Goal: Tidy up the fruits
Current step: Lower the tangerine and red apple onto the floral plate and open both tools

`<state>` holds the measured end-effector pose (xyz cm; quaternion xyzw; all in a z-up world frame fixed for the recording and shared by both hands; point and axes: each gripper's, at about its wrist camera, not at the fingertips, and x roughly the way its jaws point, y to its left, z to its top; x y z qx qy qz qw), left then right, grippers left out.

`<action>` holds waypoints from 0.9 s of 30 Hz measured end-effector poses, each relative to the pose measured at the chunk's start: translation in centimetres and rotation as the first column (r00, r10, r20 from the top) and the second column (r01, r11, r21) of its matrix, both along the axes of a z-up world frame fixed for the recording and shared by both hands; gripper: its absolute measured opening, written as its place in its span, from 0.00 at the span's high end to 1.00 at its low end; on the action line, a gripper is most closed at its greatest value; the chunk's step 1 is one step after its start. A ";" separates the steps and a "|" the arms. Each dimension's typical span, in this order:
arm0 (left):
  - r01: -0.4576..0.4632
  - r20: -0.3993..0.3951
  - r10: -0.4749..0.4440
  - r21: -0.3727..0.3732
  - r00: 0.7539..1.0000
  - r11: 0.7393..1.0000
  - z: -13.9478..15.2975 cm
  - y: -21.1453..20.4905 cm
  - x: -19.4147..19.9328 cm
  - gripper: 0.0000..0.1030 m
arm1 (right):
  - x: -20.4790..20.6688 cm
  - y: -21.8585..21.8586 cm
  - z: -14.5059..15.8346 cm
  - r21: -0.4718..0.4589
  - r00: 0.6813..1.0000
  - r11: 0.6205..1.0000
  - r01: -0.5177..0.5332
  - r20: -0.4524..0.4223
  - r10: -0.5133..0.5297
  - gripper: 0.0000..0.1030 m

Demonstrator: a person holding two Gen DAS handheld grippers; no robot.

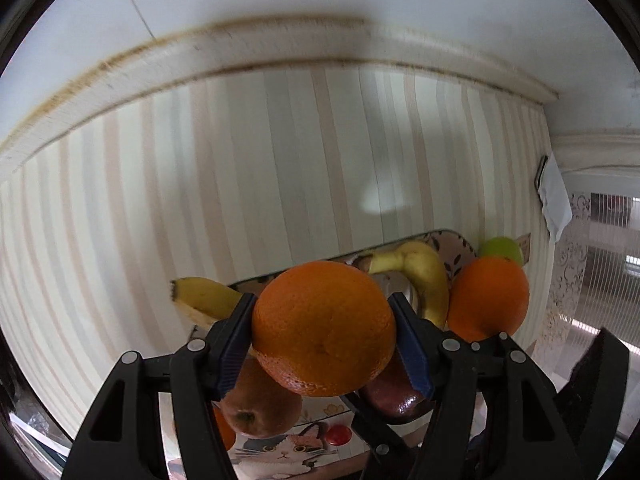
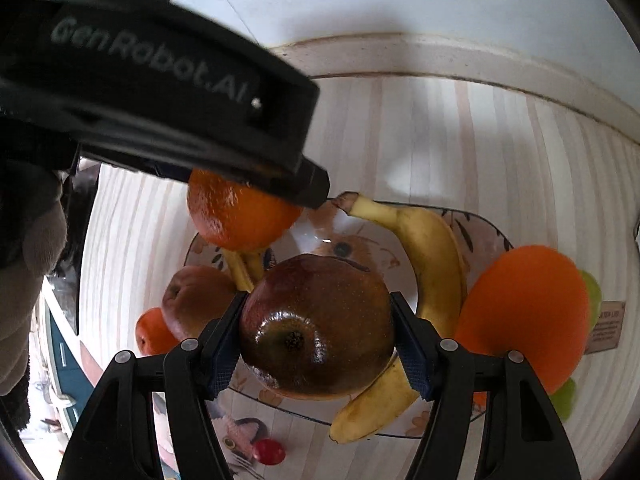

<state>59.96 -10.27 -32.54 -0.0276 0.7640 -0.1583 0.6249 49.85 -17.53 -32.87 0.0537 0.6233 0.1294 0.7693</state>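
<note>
My left gripper is shut on a large orange and holds it above the fruit. The same orange shows in the right wrist view under the left gripper's black body. My right gripper is shut on a dark red apple, over a patterned glass plate. A banana curves across the plate. A second orange sits right of it, with a green apple behind. A brown-red apple and a small orange lie left.
The fruit rests on a striped cream tabletop with a raised wooden edge. A cat-picture mat with a small red round thing on it lies near me. A gloved hand is at the left.
</note>
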 end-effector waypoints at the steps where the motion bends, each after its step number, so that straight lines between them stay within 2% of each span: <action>1: 0.001 -0.007 -0.001 0.001 1.000 1.000 -0.2 0.0 -0.1 0.38 | 0.0 0.0 -0.1 0.003 1.000 1.000 0.008 0.002 -0.008 0.32; 8: 0.002 -0.023 -0.002 0.014 1.000 1.000 -0.7 0.3 -0.2 0.38 | 0.1 0.1 -0.6 -0.019 0.999 0.999 0.046 0.012 -0.046 0.30; 15: -0.028 -0.025 0.029 0.014 0.999 1.000 -0.9 0.3 -0.3 0.37 | 0.4 0.0 -1.1 -0.040 0.997 0.997 0.070 -0.030 -0.071 0.29; 19: -0.029 -0.022 0.029 0.013 0.999 1.000 -0.9 0.1 -0.5 0.36 | 0.4 -0.7 -0.9 -0.022 0.995 0.996 0.090 -0.030 -0.091 0.22; 25: -0.038 -0.010 0.038 0.013 0.999 0.999 -0.7 0.3 -0.8 0.36 | 0.5 -2.3 -0.5 -0.003 0.993 0.994 0.112 -0.026 -0.112 0.21; 27: -0.049 -0.005 0.049 0.011 0.999 0.999 -0.4 0.5 -1.0 0.35 | 0.0 -2.2 0.1 0.000 0.993 0.993 0.116 -0.026 -0.116 0.18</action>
